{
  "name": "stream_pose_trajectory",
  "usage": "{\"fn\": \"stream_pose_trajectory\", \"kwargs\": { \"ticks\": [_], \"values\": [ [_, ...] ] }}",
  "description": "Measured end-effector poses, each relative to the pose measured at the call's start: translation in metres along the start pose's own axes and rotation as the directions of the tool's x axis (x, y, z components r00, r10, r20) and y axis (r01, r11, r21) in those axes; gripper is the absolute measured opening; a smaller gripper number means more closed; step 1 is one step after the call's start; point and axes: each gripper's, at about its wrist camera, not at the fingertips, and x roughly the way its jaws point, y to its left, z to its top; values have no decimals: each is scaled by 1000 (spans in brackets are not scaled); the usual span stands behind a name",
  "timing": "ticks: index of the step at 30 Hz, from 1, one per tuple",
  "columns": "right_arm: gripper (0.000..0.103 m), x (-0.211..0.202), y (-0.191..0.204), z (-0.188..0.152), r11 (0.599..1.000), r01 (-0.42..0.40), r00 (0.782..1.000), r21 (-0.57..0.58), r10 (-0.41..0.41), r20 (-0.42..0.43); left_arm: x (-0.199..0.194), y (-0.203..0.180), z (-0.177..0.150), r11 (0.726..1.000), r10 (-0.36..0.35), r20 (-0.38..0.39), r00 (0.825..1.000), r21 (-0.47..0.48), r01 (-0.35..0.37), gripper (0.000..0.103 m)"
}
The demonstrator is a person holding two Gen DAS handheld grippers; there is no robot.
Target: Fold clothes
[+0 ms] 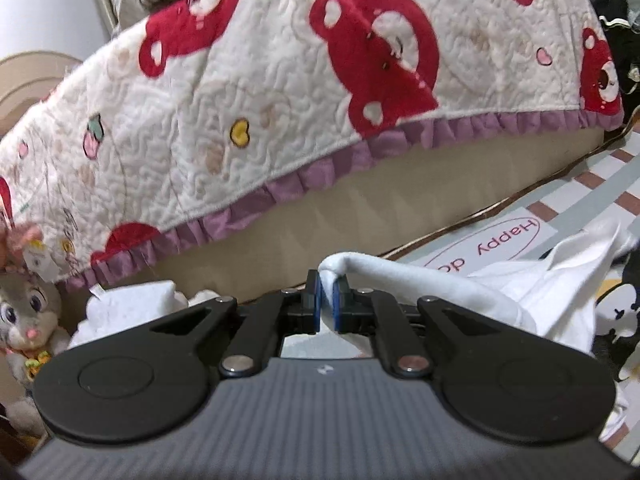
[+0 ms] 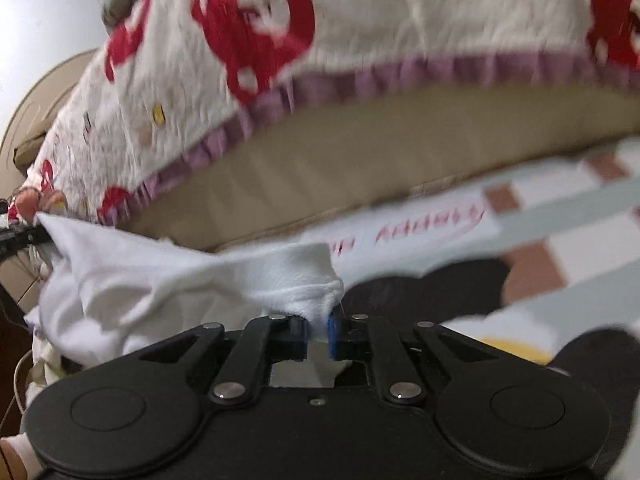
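A white garment (image 1: 520, 292) is held up between both grippers over a printed floor mat. In the left wrist view my left gripper (image 1: 329, 300) is shut on a rolled edge of the white garment, which runs off to the right. In the blurred right wrist view my right gripper (image 2: 318, 332) is shut on a bunched corner of the same white garment (image 2: 160, 280), and the cloth stretches away to the left, where the other black gripper shows at the frame's edge.
A bed with a cream quilt (image 1: 260, 100) printed with red bears and a purple frill stands close ahead. A plush rabbit (image 1: 28, 320) sits at the left. The checked mat (image 2: 580, 220) with "Happy" lettering lies below, with dark patches on it.
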Motion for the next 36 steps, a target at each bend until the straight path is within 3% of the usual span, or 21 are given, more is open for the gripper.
{"fn": "stream_pose_trajectory", "kwargs": {
  "ticks": [7, 12, 16, 18, 22, 25, 28, 33, 36],
  "values": [
    [10, -61, 8, 35, 996, 65, 976, -65, -49, 214, -22, 3, 11, 999, 29, 50, 998, -15, -28, 6],
    [10, -86, 20, 43, 993, 63, 953, -102, -30, 301, -36, 5, 18, 995, 100, 141, 985, -3, -101, 6],
    [10, -102, 33, 47, 988, 58, 933, -141, -4, 361, -43, 9, 25, 994, 106, 172, 979, -10, -106, 6],
    [10, -98, 34, 47, 989, 49, 936, -139, 3, 351, -40, 13, 25, 993, 120, 163, 979, -24, -117, 6],
    [16, -77, 22, 40, 991, -14, 967, -130, 47, 251, -38, 20, 26, 985, 172, 163, 972, -58, -165, 6],
    [19, -65, 15, 35, 989, -90, 979, -116, 109, 171, -41, 23, 26, 971, 237, 188, 953, -57, -230, 6],
    [21, -51, 17, 27, 989, -68, 988, -131, 84, 126, -42, 22, 27, 962, 274, 208, 939, -48, -270, 6],
    [22, -30, 24, 14, 982, 27, 998, -185, -15, 63, -41, 29, 30, 949, 314, 194, 929, -85, -303, 6],
    [24, -22, 13, 10, 988, 36, 999, -149, -35, 15, -44, 36, 32, 940, 340, 206, 917, -113, -323, 6]
  ]
}}
